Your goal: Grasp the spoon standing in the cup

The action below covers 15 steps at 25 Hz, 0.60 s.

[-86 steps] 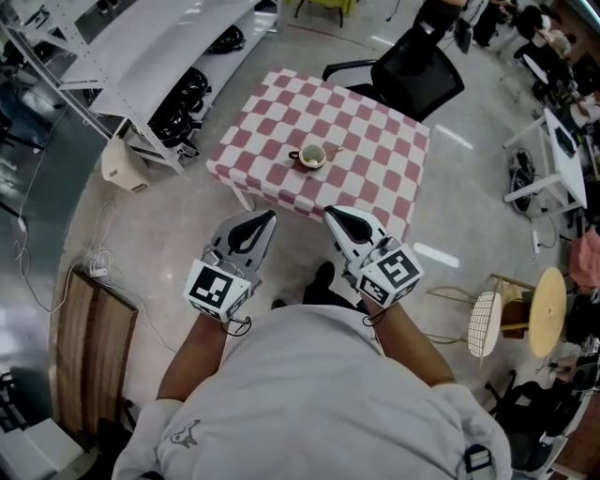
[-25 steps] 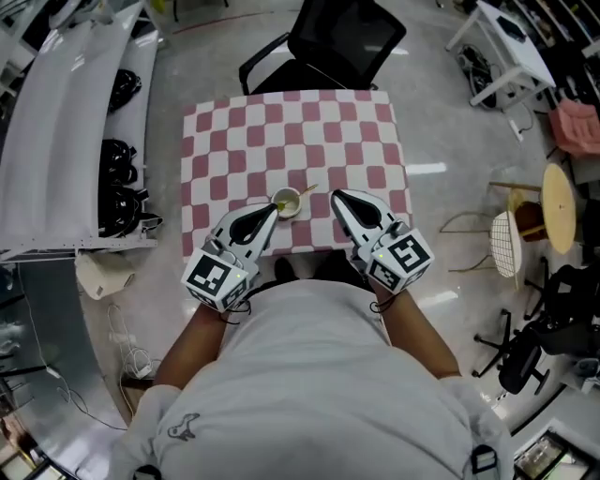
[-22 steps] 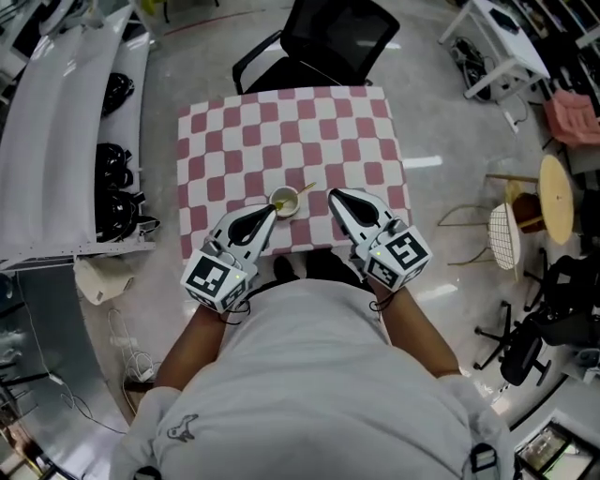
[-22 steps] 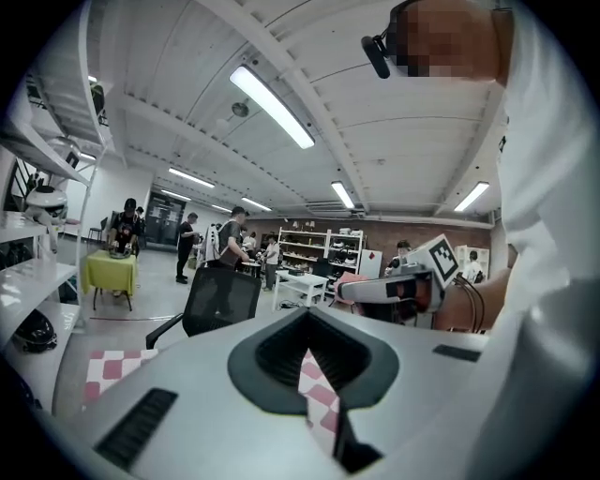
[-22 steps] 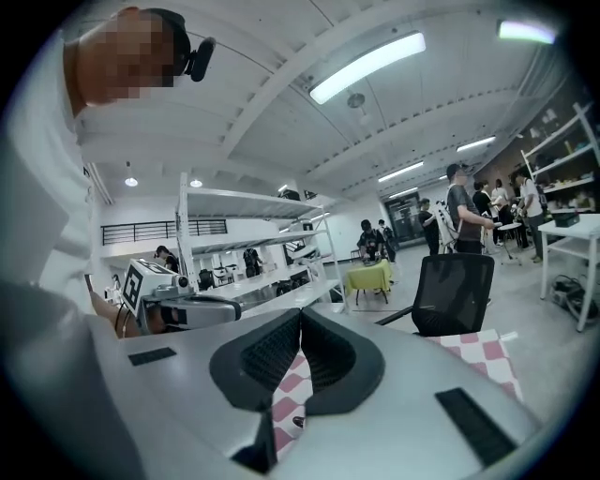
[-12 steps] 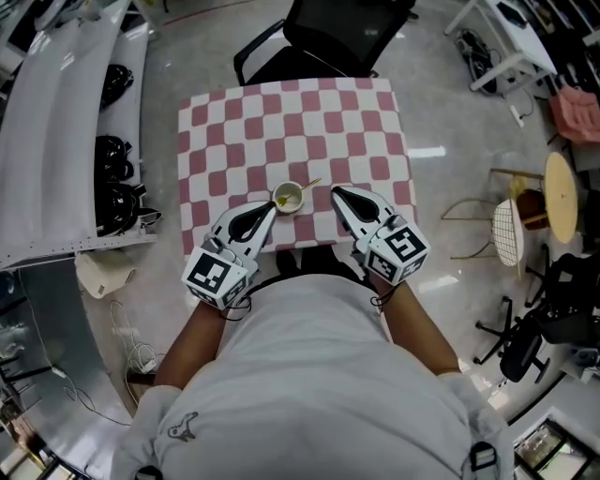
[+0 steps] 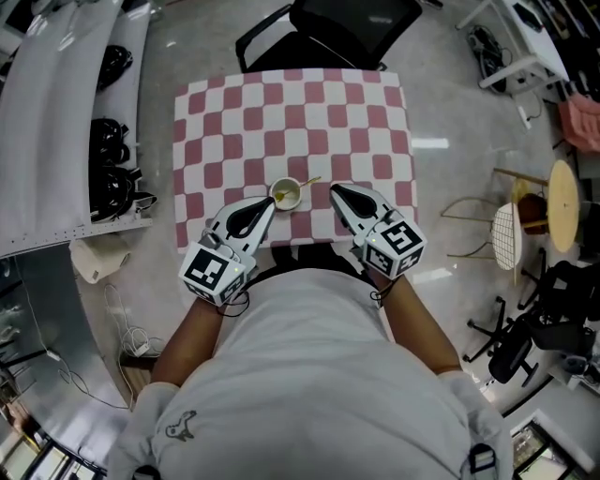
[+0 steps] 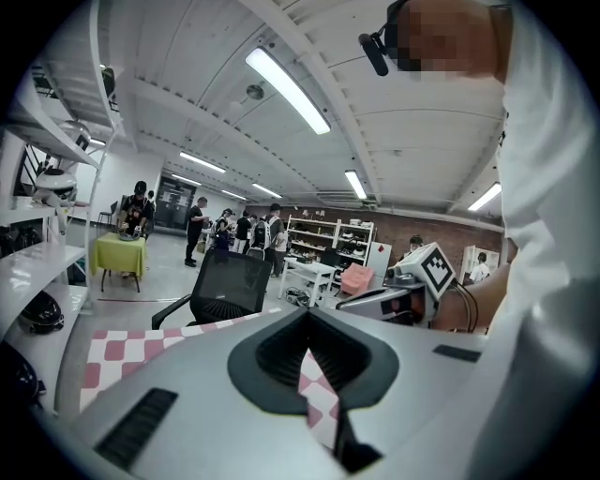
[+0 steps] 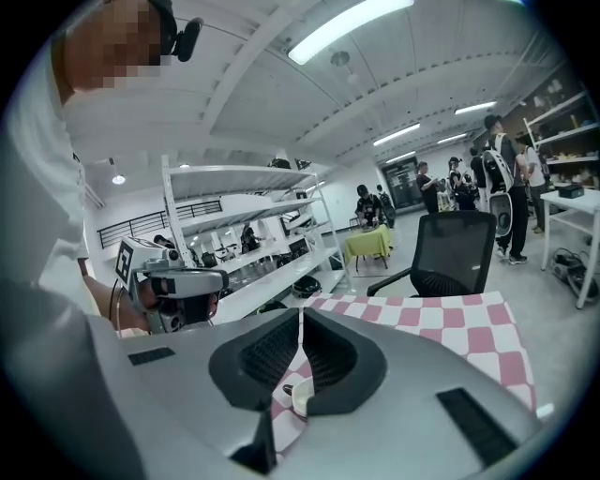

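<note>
A small pale cup (image 7: 287,194) stands on the red-and-white checked table (image 7: 309,122), near its front edge. A gold spoon (image 7: 307,184) leans out of the cup toward the right. My left gripper (image 7: 270,202) is shut, its tip just left of and nearer than the cup. My right gripper (image 7: 334,190) is shut too, its tip a little right of the spoon handle. Neither touches cup or spoon. In the right gripper view the cup (image 9: 300,398) shows partly through the opening below the closed tips (image 9: 300,315). The left gripper view shows closed tips (image 8: 307,315) over checked cloth.
A black office chair (image 7: 347,23) stands at the table's far side. White shelving with dark helmets (image 7: 56,112) runs along the left. A round wooden stool (image 7: 561,192) and a wire chair (image 7: 509,234) sit to the right. People stand far off in the room.
The person has walked up to the table. Both grippers, held short of it before, now reach over its front edge on either side of the cup. Both stay shut.
</note>
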Each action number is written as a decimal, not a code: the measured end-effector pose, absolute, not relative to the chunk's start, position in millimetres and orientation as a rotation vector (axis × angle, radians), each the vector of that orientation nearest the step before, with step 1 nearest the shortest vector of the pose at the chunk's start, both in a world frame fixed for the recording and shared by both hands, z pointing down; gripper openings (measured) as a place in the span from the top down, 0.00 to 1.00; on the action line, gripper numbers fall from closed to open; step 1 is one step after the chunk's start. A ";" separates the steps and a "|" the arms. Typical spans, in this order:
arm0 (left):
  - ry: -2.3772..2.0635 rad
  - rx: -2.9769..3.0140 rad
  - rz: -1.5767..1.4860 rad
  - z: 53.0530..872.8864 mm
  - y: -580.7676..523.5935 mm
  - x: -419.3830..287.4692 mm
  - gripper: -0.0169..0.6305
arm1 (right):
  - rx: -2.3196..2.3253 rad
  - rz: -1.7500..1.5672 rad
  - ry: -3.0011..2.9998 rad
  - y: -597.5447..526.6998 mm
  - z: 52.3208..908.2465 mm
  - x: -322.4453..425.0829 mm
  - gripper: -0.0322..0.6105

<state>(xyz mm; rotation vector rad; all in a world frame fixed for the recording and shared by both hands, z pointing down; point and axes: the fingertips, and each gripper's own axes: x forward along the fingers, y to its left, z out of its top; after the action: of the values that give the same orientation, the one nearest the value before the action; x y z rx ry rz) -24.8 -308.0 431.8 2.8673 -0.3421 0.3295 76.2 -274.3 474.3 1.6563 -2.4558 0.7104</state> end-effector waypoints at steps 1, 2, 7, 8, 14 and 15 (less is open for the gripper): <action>-0.345 2.862 0.338 435.1 -309.1 -23.1 0.96 | 1.646 0.726 -2.450 -275.3 479.0 77.1 0.90; -0.348 2.854 0.346 439.0 -310.3 -21.4 0.96 | 1.634 0.744 -2.440 -276.1 484.6 78.3 0.90; -0.359 2.820 0.406 467.3 -317.1 -12.7 0.96 | 1.557 0.810 -2.375 -281.7 520.3 83.2 0.90; -0.359 2.808 0.421 475.3 -317.6 -11.3 0.96 | 1.540 0.827 -2.369 -281.8 527.7 83.6 0.89; -0.341 2.747 0.509 508.9 -318.2 -2.2 0.96 | 1.495 0.896 -2.344 -290.3 558.9 88.4 0.89; -0.337 2.739 0.514 512.3 -318.5 -0.2 0.96 | 1.496 0.903 -2.338 -292.3 562.9 90.2 0.89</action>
<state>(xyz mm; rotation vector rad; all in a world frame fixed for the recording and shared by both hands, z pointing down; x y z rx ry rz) -0.2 -318.5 512.3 2.7386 -0.3371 0.5145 90.2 -292.3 562.9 1.4959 -2.3381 0.9030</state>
